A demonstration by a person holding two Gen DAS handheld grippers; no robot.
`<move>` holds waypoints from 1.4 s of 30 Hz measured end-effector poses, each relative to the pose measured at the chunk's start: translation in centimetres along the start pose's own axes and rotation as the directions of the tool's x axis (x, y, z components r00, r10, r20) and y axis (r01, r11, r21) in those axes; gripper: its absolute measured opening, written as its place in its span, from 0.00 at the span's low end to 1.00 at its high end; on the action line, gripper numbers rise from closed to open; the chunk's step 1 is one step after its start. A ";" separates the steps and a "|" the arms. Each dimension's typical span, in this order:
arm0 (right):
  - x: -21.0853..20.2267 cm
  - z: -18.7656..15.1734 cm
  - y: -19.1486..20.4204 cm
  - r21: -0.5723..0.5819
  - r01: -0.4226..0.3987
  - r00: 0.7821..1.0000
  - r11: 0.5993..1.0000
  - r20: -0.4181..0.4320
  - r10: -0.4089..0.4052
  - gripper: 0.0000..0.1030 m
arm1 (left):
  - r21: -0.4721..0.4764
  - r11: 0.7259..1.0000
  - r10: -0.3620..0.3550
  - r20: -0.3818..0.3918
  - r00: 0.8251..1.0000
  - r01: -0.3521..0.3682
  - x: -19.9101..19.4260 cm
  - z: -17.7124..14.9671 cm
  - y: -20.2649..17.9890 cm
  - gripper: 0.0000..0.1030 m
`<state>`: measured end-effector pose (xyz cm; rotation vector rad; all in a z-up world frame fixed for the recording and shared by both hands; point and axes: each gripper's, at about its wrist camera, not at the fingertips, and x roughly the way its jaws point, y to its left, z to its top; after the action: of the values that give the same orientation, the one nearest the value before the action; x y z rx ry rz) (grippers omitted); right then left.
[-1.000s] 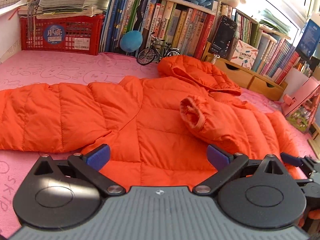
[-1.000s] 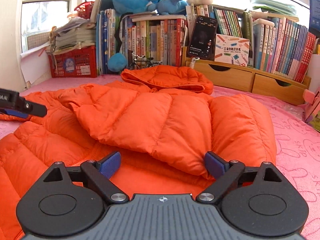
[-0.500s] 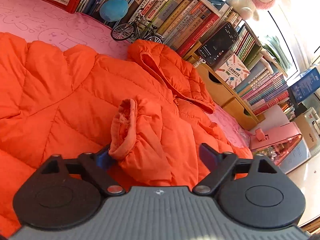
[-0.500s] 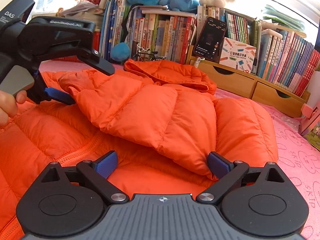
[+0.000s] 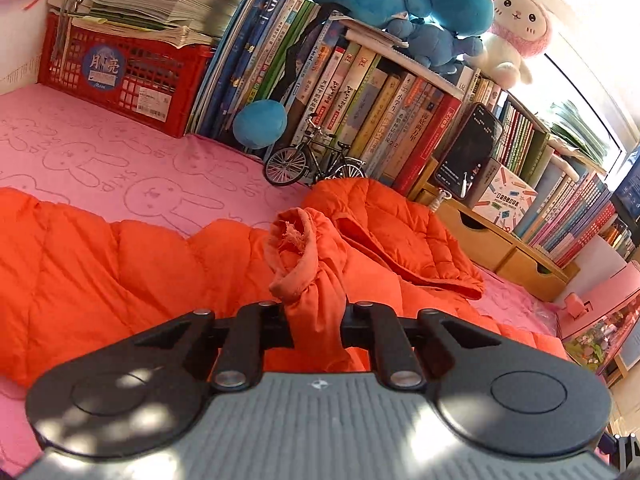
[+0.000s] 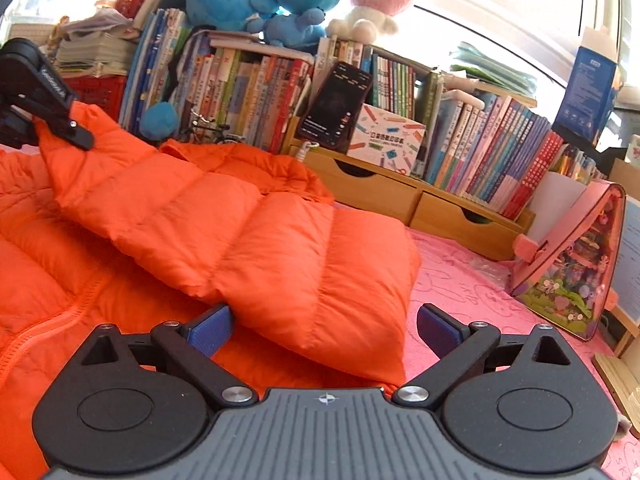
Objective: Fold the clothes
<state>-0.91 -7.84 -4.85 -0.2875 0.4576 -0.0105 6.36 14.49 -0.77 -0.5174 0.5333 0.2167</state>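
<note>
Your left gripper (image 5: 314, 316) has just clamped tight on the ribbed, frayed cuff (image 5: 294, 256) of the quilted orange puffer jacket (image 5: 100, 268) spread on the pink bunny-print cloth (image 5: 120, 152). Your right gripper (image 6: 324, 326) gapes wide, holding nothing, its ridged blue pads (image 6: 212, 326) flanking the sleeve's puffy shoulder end.

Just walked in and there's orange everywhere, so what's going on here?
A person with a gripper in each hand is folding an orange puffer jacket on a pink bed cover. The left gripper has just closed on the sleeve cuff and holds it raised over the jacket. The right gripper stands open at the sleeve's shoulder end, gripping nothing.
</note>
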 end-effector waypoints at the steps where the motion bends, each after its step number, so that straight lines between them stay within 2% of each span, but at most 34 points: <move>1: 0.4 0.1 -0.4 0.018 0.003 1.000 1.000 -0.011 -0.003 0.96 | 0.007 1.000 0.007 -0.012 1.000 -0.006 0.3 -0.1 0.4 0.15; 5: 1.6 -0.1 -1.2 0.058 -0.008 0.998 0.998 -0.057 0.011 0.96 | 0.035 0.998 0.044 -0.042 0.998 -0.043 1.4 -0.8 1.3 0.18; 8: 2.0 -0.3 -0.7 0.035 -0.008 0.997 0.999 -0.072 0.010 0.96 | 0.082 0.993 0.084 -0.015 0.996 -0.082 1.5 -1.0 1.4 0.20; 11: 0.9 0.3 -0.9 0.056 -0.076 0.996 0.996 -0.039 0.078 0.96 | 0.130 0.987 0.096 -0.002 0.995 -0.095 1.7 -1.2 1.4 0.21; 13: -0.1 1.0 -1.4 0.102 -0.165 0.986 0.981 0.007 0.166 0.96 | 0.166 0.980 0.108 0.005 0.994 -0.108 1.9 -1.7 1.2 0.24; 15: -1.3 2.0 -2.3 0.176 -0.315 0.949 0.933 0.089 0.304 0.96 | 0.177 0.977 0.121 0.005 0.993 -0.120 2.4 -2.4 1.2 0.26; 17: -1.9 3.1 -3.1 0.245 -0.452 0.891 0.858 0.170 0.421 0.96 | 0.182 0.975 0.128 0.005 0.992 -0.127 2.7 -2.9 1.2 0.28; 18: -1.9 3.7 -3.5 0.282 -0.506 0.862 0.815 0.207 0.463 0.97 | 0.186 0.974 0.131 0.005 0.991 -0.129 2.8 -3.0 1.2 0.29; 19: -1.8 4.4 -3.7 0.312 -0.531 0.847 0.788 0.230 0.480 0.99 | 0.189 0.973 0.131 0.004 0.991 -0.130 2.8 -3.0 1.2 0.29; 20: -1.4 5.1 -3.5 0.331 -0.511 0.859 0.793 0.224 0.460 1.00 | 0.188 0.974 0.130 0.002 0.992 -0.128 2.8 -3.0 1.2 0.29; 24: 1.6 7.0 -1.2 0.319 -0.313 0.950 0.894 0.111 0.293 1.00 | 0.173 0.979 0.110 -0.005 0.994 -0.107 2.7 -2.9 1.6 0.33; 25: 2.5 7.3 -0.6 0.310 -0.257 0.966 0.915 0.078 0.245 1.00 | 0.170 0.980 0.106 -0.005 0.994 -0.103 2.7 -2.9 1.7 0.33; 26: 3.4 7.5 0.0 0.312 -0.226 0.974 0.923 0.053 0.220 0.99 | 0.168 0.981 0.102 -0.006 0.995 -0.100 2.7 -2.9 1.7 0.34; 29: 5.6 7.4 1.6 0.350 -0.214 0.975 0.912 0.014 0.223 0.99 | 0.168 0.981 0.097 -0.006 0.995 -0.095 2.7 -3.0 1.7 0.36; 31: 6.1 7.7 3.2 0.334 -0.223 0.973 0.916 0.022 0.229 0.99 | 0.170 0.981 0.099 -0.007 0.995 -0.096 2.8 -3.0 1.6 0.37; 34: 6.8 8.2 6.6 0.228 -0.227 0.973 0.947 0.020 0.228 0.99 | 0.178 0.978 0.110 -0.006 0.994 -0.107 2.9 -3.0 1.5 0.38; 37: 7.8 8.0 9.8 0.099 -0.223 0.973 0.970 -0.033 0.227 0.99 | 0.175 0.977 0.120 -0.004 0.993 -0.118 2.9 -3.0 1.5 0.38; 40: 8.7 7.2 9.9 0.096 -0.226 0.969 0.969 -0.075 0.234 1.00 | 0.154 0.982 0.108 -0.005 0.994 -0.106 2.8 -2.9 1.9 0.40; 42: 8.9 6.9 8.3 0.151 -0.225 0.967 0.963 -0.084 0.239 1.00 | 0.148 0.984 0.098 -0.006 0.995 -0.096 2.8 -2.9 2.0 0.42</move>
<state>9.66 1.36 -5.13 -0.0934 0.5867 0.1727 6.79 14.85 -5.21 -0.3495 0.5836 0.2650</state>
